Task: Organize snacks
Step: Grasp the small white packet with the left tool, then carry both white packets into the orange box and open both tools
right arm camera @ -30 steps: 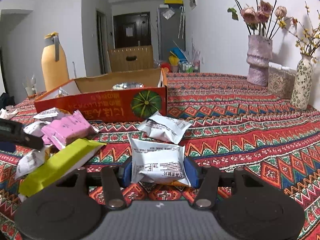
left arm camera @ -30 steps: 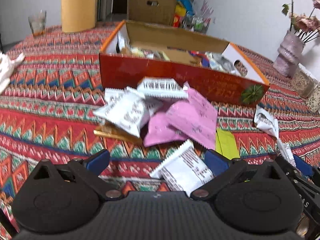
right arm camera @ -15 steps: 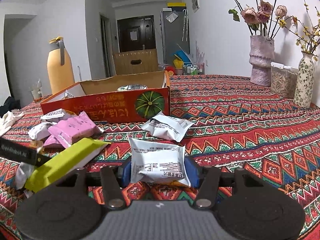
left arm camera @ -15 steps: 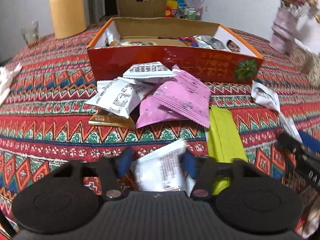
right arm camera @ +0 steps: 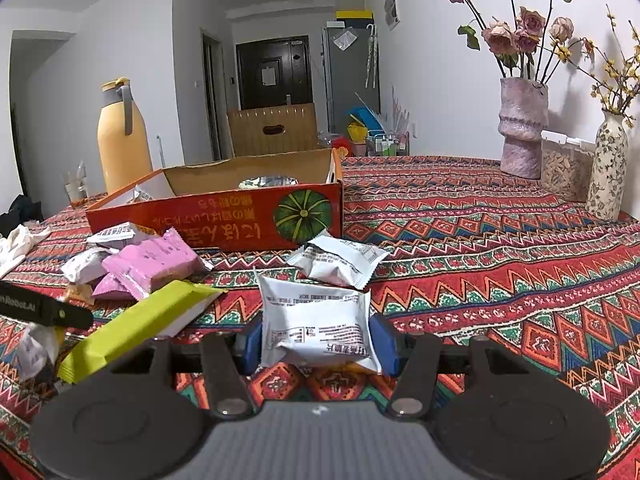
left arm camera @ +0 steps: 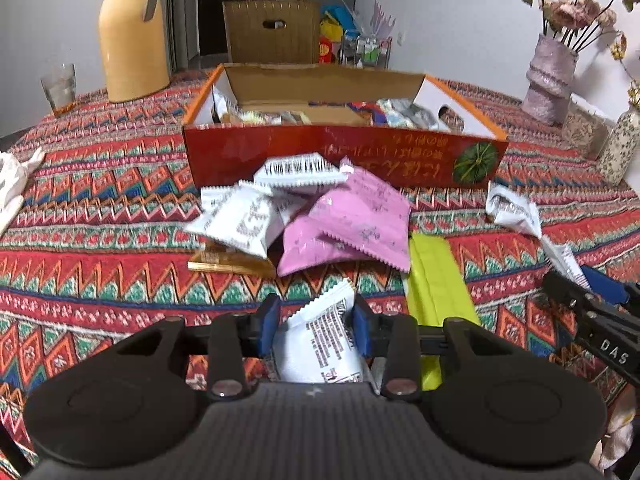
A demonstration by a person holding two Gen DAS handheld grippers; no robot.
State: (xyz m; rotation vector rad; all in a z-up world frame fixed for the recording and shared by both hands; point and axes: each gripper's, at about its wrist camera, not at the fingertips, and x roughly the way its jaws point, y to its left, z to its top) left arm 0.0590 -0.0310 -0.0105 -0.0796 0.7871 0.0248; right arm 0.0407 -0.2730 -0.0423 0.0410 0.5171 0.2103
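Note:
My left gripper (left arm camera: 316, 326) has its jaws closing, and the blue pads press a white snack packet (left arm camera: 324, 340) low over the patterned tablecloth. In the right wrist view my right gripper (right arm camera: 318, 340) is shut on another white packet (right arm camera: 316, 320). Ahead stands an open red cardboard box (left arm camera: 340, 156) that holds several snacks. A pile of white packets (left arm camera: 240, 220) and pink packets (left arm camera: 360, 216) lies before it, with a lime-green bar (left arm camera: 436, 284) to the right. One more white packet (right arm camera: 338, 260) lies between my right gripper and the box (right arm camera: 216, 220).
A yellow jug (left arm camera: 132, 36) and a glass (left arm camera: 60, 88) stand at the back left. A brown carton (left arm camera: 272, 32) is behind the red box. Two vases (right arm camera: 522, 128) (right arm camera: 608, 168) with flowers line the right wall. A white cloth (left arm camera: 12, 184) lies at the far left.
My left gripper went from wide open to closed on the white packet that lay between its fingers, and it rolled level. The right gripper kept still with its packet.

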